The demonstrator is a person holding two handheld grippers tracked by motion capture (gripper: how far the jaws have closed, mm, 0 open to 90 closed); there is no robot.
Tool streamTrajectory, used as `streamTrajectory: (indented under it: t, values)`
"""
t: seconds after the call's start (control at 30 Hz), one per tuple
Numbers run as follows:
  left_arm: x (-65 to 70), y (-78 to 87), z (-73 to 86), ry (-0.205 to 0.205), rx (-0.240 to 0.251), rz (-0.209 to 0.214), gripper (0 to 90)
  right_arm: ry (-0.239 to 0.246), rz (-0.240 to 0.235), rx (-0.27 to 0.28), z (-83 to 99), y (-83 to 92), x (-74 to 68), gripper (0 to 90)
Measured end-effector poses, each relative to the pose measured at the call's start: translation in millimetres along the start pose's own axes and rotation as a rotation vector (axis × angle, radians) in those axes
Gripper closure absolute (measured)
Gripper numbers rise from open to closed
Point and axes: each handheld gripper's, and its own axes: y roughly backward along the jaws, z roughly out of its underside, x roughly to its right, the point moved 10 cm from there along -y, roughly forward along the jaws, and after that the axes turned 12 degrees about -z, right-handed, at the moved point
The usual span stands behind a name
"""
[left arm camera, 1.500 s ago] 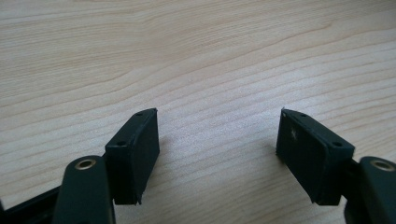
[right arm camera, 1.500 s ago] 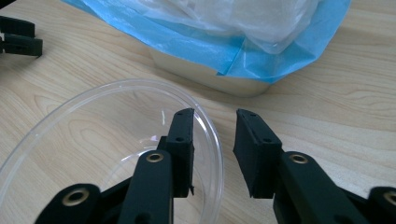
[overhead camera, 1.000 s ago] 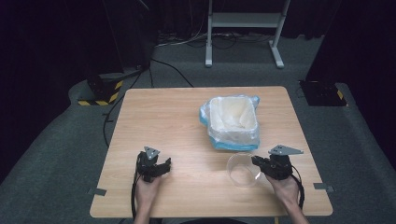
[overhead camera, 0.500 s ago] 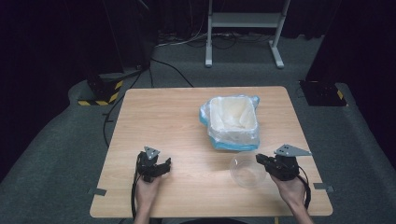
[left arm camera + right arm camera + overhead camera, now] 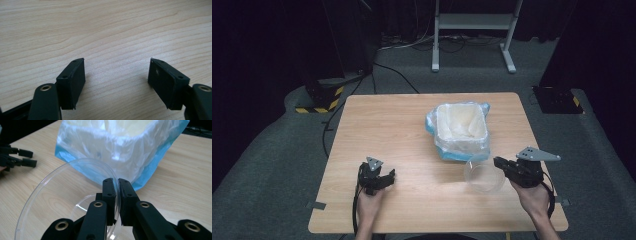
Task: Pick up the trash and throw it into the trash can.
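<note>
The left gripper [image 5: 388,176] rests on the light wooden table [image 5: 382,125], well to the left of the white bin lined with a blue-and-clear plastic bag [image 5: 460,129]. Its jaws stand released and wide apart, with bare wood grain between the black pads [image 5: 75,80] in the left gripper view. The bin sits right of the table's centre (its liner folds out over the rim). Just below the bin's near right corner is the clear round plastic bowl [image 5: 484,176], tilted. The right gripper [image 5: 498,162], to the right of the bin's near end, is clenched on the bowl's rim; in the right gripper view the rim [image 5: 116,187] passes between the closed pads.
</note>
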Motion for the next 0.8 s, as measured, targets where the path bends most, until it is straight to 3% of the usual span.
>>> streamTrajectory:
  t: [0.8]
  values:
    - [0.0,0.0,0.0,0.0,0.0,0.0,29.6,-0.003,0.017,0.099,-77.3,25.4,11.6,84.5]
